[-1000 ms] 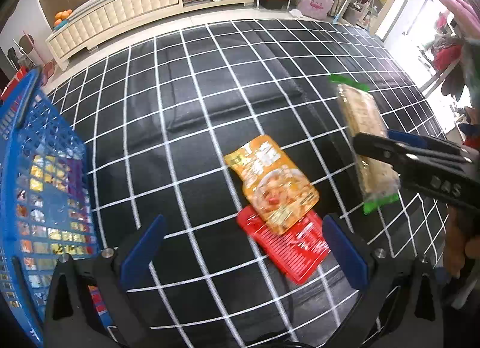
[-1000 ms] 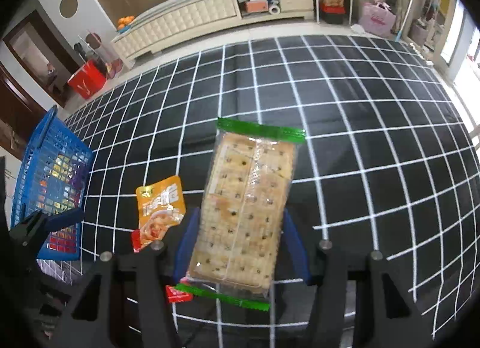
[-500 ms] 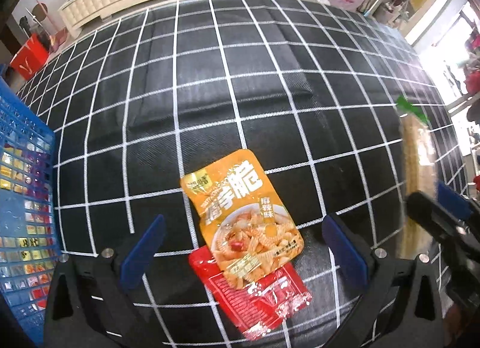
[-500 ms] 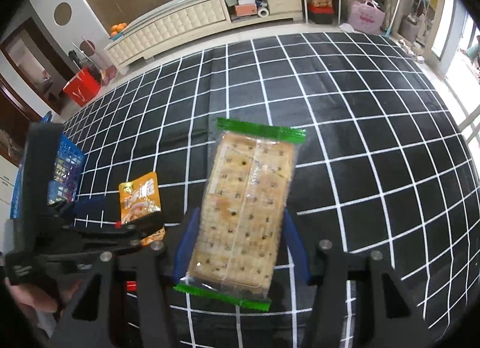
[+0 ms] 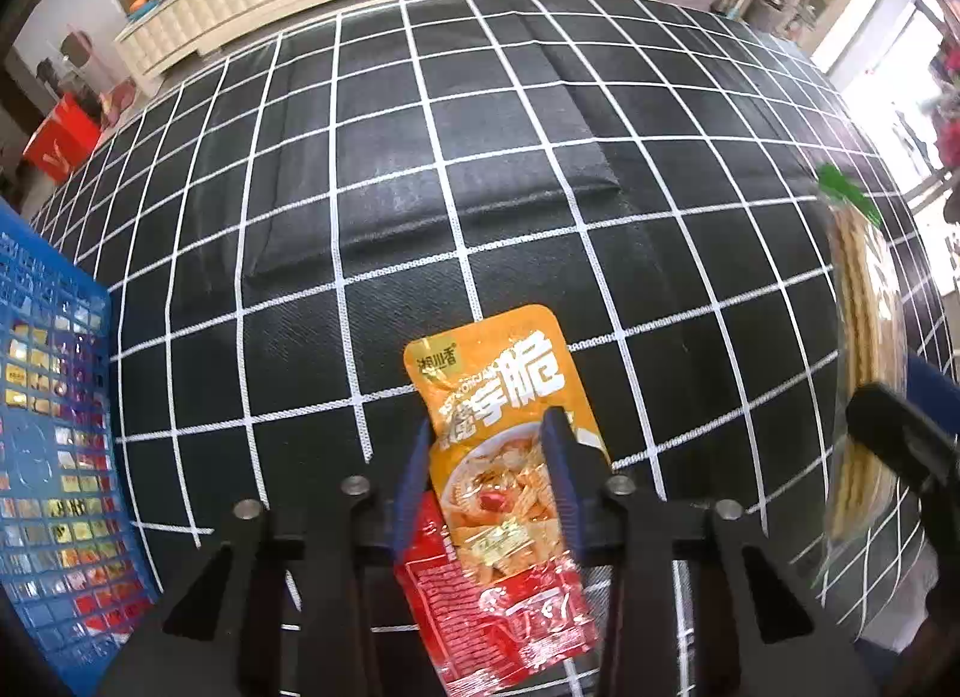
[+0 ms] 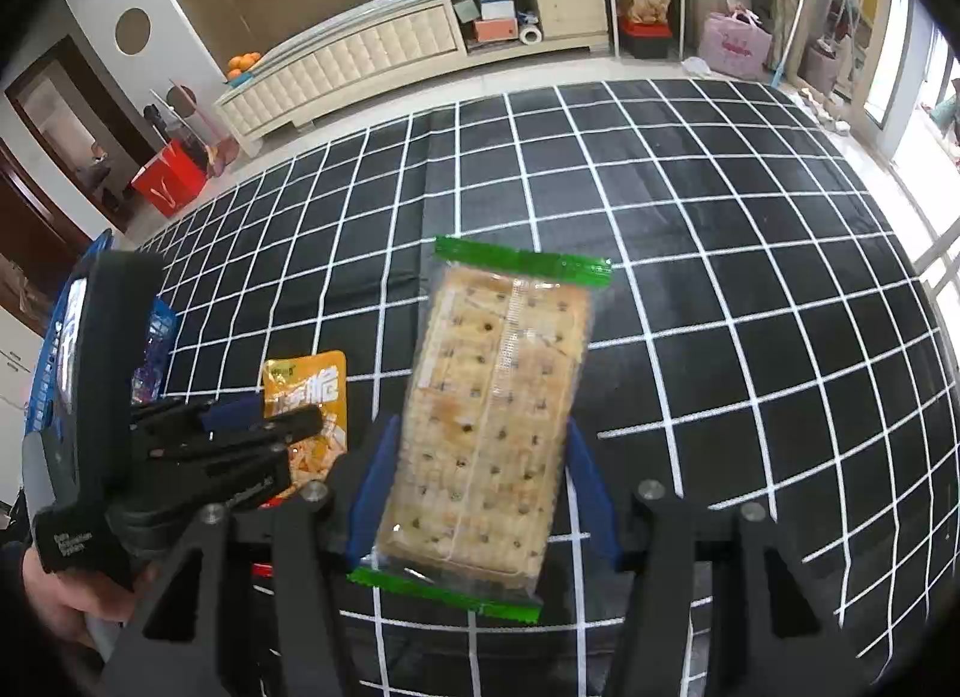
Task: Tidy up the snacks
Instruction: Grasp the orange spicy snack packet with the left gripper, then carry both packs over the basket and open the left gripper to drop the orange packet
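My left gripper [image 5: 489,466] is shut on an orange snack pouch [image 5: 504,397] that lies on a red snack packet [image 5: 510,619] on the black checked cloth [image 5: 420,187]. The pouch also shows in the right wrist view [image 6: 312,397], with the left gripper [image 6: 264,433] over it. My right gripper [image 6: 480,487] is shut on a clear cracker pack with green ends [image 6: 492,415] and holds it above the cloth. That pack shows edge-on at the right of the left wrist view [image 5: 864,361].
A blue plastic basket [image 5: 48,457] with several snacks in it stands at the left edge of the cloth. A white cabinet [image 6: 372,60] and a red bag [image 6: 171,184] stand on the floor beyond the cloth.
My left gripper has moved down onto the orange pouch and its fingers have closed on it. The right gripper has kept hold of the cracker pack with little movement.
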